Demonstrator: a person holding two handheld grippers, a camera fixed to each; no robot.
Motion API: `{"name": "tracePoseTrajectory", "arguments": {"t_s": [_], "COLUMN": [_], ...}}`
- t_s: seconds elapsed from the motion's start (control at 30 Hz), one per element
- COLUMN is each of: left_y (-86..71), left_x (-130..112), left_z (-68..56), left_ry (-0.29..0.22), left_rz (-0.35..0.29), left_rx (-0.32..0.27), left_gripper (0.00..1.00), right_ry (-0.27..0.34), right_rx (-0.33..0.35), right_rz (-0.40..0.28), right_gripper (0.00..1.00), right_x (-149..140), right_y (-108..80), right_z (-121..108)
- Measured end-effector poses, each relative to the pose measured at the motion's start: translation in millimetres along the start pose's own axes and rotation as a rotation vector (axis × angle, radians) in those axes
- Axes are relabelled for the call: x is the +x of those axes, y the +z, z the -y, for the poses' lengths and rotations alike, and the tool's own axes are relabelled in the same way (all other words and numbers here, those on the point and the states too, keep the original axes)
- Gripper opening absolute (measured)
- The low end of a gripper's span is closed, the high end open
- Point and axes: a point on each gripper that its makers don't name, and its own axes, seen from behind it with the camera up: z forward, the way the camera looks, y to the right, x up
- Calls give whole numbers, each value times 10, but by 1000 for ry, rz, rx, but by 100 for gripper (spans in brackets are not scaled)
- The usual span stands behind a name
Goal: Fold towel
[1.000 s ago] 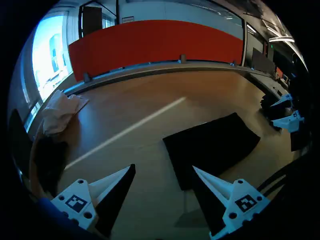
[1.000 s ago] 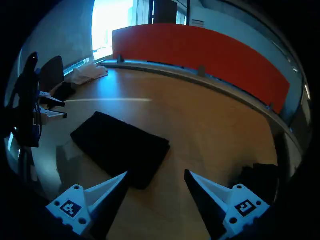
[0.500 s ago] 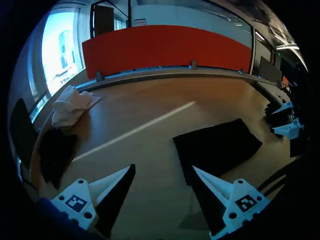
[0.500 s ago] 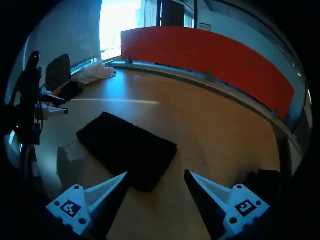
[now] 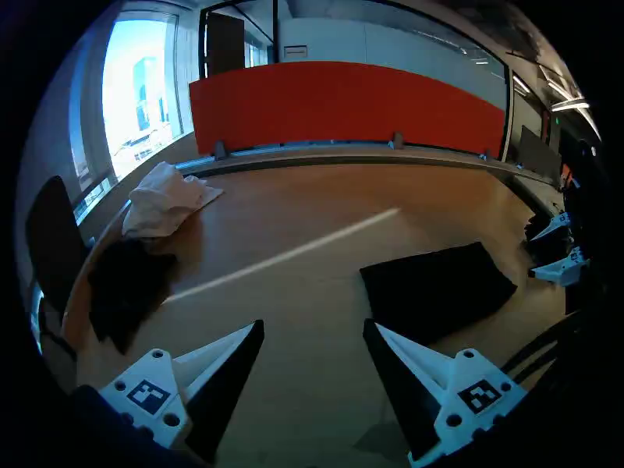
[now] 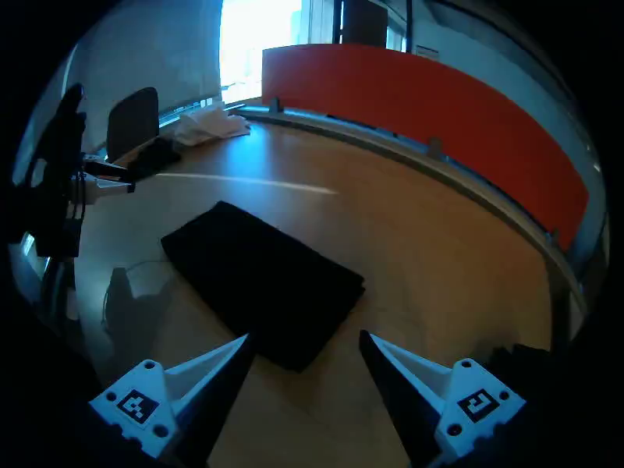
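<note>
"Since a second ago, the black towel (image 5: 437,290) slid over to the right side of my left gripper view, and the white cloth pile (image 5: 164,207) came in from the upper left."

"Were you holding the towel?"

"No. My left gripper (image 5: 312,324) and my right gripper (image 6: 305,335) both had their fingers spread wide, with nothing between them. The towel lay flat on the table (image 5: 312,203), a neat dark block in the middle of the right gripper view."

"What could go wrong?"

"I think the wood was smooth, so a push could make the towel slide and bunch up. If I pinched just the top layer, it might fall open."

"What was the room like?"

"It had a big brown table with a bright stripe of light (image 5: 288,253) across it. A red wall panel (image 5: 351,105) stood at the far edge, and a sunny window (image 5: 140,101) was at the upper left. A dark cloth (image 5: 125,288) lay at the left, near the white pile."
</note>
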Motion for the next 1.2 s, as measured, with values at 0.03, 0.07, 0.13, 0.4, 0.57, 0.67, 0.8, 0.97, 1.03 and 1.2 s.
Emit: {"name": "tracePoseTrajectory", "arguments": {"t_s": [0.03,0.07,0.13,0.4,0.57,0.67,0.8,0.97,1.03,1.2], "left_y": [-13,-24,-47,-145,-200,-224,-244,-255,-258,-262], "left_x": [-9,-17,-36,-132,-174,-195,-218,-251,-260,-268], "left_z": [18,34,68,195,253,287,313,318,320,329], "left_ry": [-2,-4,-6,-3,-8,-13,-17,-16,-17,-17], "left_rz": [-1,-2,-2,4,7,10,14,19,20,21], "left_rx": [3,6,12,36,45,52,58,59,59,58], "left_gripper": [94,94,94,94,94,94,94,94,94,94], "right_ry": [-1,-2,-6,-29,-52,-60,-59,-45,-45,-49], "right_rx": [2,4,10,43,56,63,76,95,103,112], "right_rz": [4,7,14,58,90,107,125,135,140,159], "right_gripper": [100,100,100,100,99,95,84,71,66,56], "right_x": [-15,-29,-63,-253,-366,-424,-472,-476,-487,-528], "right_y": [12,22,45,157,232,267,295,319,329,356], "right_z": [-2,-4,-4,26,34,36,52,80,95,121]}}
